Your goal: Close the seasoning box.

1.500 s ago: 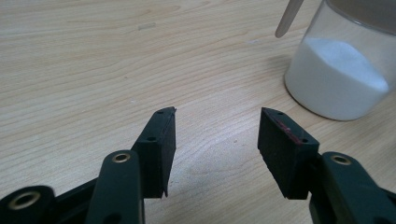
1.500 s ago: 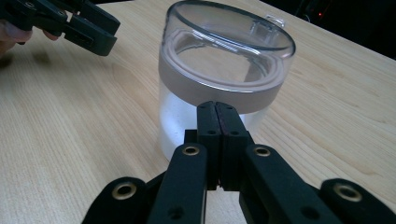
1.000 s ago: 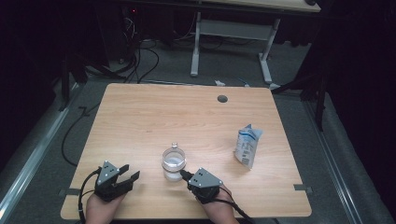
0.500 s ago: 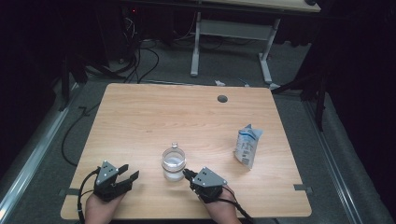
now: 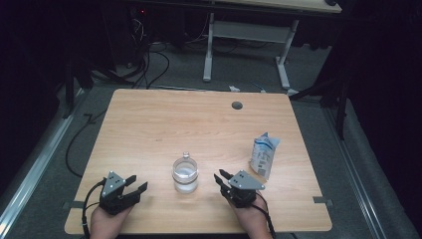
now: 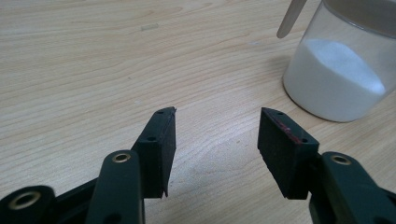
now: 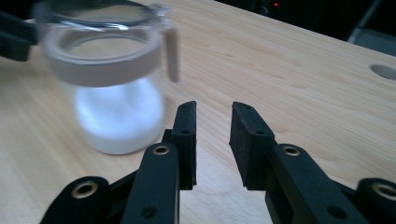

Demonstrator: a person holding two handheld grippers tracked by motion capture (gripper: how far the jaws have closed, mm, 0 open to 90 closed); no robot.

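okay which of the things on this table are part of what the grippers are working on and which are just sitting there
In the job: glass jar of white powder, between the left gripper and the right gripper, both open and near it.

Lying about: white pouch near the table's right edge; round cable hole at the far edge.

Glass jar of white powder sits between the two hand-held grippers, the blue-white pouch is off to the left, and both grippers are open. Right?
Not quite: the pouch lies to the right of the jar, beyond the right hand-held gripper, as the high view shows. The left hand-held gripper is also open.

The high view looks down on the whole table (image 5: 149,124); both gripper views, low and close, share the jar (image 6: 341,70).
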